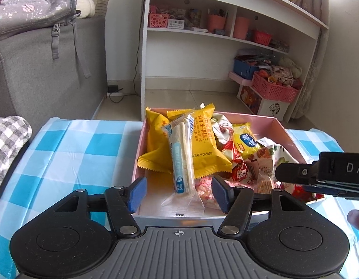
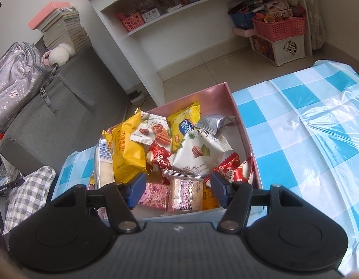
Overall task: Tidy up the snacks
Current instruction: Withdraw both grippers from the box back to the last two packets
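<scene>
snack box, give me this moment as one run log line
left gripper: open, over long white packet | right gripper: open, over pink packet | pink box: full of snacks

The left gripper hangs open over the pink box of snacks, its pads clear of a long white packet leaning on a yellow packet. The right gripper enters from the right.

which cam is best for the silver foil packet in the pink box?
Right wrist view. The silver foil packet lies unobstructed at the far end of the pink box, beside the small yellow packet. In the left wrist view I cannot find it; the heaped snacks seem to cover that part of the box.
</scene>
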Tool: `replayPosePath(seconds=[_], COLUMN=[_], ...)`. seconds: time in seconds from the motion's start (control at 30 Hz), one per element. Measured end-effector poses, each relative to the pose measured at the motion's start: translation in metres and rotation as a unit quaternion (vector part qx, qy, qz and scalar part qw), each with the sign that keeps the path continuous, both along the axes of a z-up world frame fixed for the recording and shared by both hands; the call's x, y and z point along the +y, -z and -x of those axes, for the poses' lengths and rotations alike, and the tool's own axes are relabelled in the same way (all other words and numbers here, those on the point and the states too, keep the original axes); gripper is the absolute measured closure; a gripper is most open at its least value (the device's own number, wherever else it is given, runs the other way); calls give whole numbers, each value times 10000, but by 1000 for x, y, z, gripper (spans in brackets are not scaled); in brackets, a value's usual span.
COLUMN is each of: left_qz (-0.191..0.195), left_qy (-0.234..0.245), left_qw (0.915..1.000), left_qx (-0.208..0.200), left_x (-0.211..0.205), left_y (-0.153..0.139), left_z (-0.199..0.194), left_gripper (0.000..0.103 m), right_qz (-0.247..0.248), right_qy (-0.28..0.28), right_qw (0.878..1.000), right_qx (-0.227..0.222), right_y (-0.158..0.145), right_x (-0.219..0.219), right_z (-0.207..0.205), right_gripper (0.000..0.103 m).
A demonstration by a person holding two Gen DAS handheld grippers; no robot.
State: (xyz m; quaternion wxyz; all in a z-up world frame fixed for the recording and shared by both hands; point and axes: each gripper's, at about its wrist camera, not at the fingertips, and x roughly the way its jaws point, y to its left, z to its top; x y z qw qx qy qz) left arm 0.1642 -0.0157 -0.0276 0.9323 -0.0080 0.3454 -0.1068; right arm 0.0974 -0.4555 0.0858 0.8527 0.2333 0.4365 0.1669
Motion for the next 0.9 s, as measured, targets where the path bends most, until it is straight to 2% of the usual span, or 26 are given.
replayPosePath(seconds=[0.1, 0.17, 0.4, 0.63, 0.9], left_qz=[-136, -242, -486, -580, -770], left_qy=[168, 219, 381, 582, 670], left_qw=[9998, 9995, 9980, 9962, 9934], left_qx=[17, 47, 157, 275, 526], left_x=[2, 3, 11, 28, 48], left_y=[-5, -7, -12, -4, 18], left_z=[13, 22, 55, 76, 82], left_gripper=[25, 22, 12, 6, 5], right_qz=[137, 319, 801, 1023, 1379], right_qy=[-130, -174, -360, -449, -729], right_qw=[9998, 9993, 9959, 9936, 9878], right_qx=[-61, -59, -207, -140, -2], right_y=[-4, -6, -13, -10, 6], right_x=[-1, 0, -2, -5, 2], right_z=[5, 8, 28, 42, 55], right_gripper=[28, 22, 10, 6, 4])
